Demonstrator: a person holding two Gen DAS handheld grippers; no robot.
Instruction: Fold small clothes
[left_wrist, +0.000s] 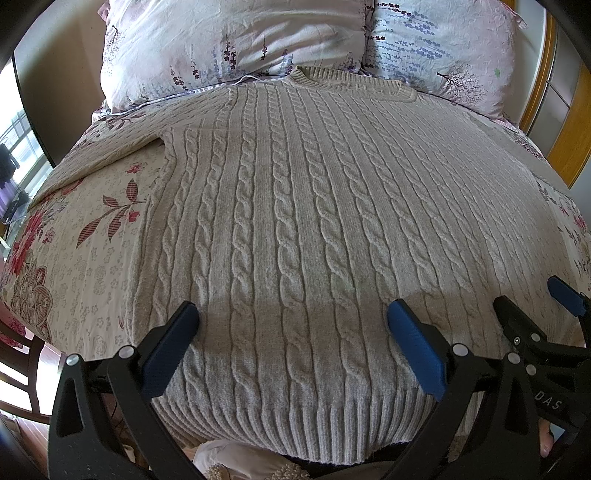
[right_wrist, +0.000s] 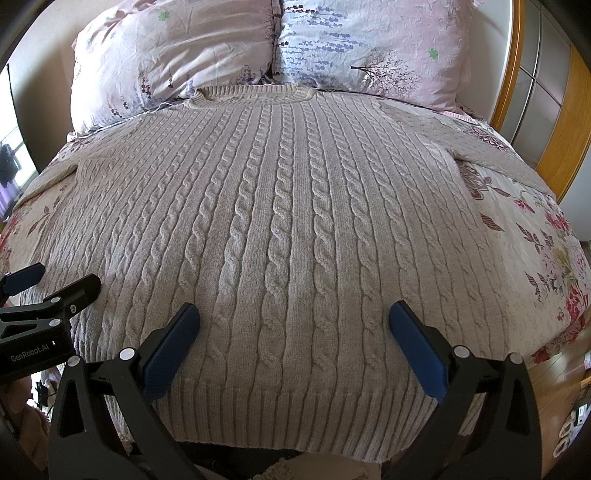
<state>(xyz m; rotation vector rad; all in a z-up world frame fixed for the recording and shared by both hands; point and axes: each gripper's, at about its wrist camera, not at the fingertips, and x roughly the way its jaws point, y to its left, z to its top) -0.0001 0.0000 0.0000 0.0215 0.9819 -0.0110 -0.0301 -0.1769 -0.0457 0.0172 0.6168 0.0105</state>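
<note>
A beige cable-knit sweater (left_wrist: 295, 184) (right_wrist: 295, 192) lies flat and face up on the bed, collar toward the pillows and ribbed hem nearest me. Its left sleeve (left_wrist: 107, 151) stretches out to the left, and its right sleeve (right_wrist: 495, 155) runs out to the right. My left gripper (left_wrist: 291, 314) hovers open over the hem's left part, with nothing between its fingers. My right gripper (right_wrist: 294, 314) is open just above the hem's right part, also holding nothing. Each gripper shows in the other's view: the right gripper (left_wrist: 535, 299) and the left gripper (right_wrist: 55, 280), side by side.
The floral bedsheet (left_wrist: 74, 258) (right_wrist: 535, 240) shows on both sides of the sweater. Two floral pillows (left_wrist: 221, 44) (left_wrist: 443, 48) lean at the head of the bed. A wooden frame (right_wrist: 554, 140) stands at the right, and a dark chair (left_wrist: 22, 369) at the lower left.
</note>
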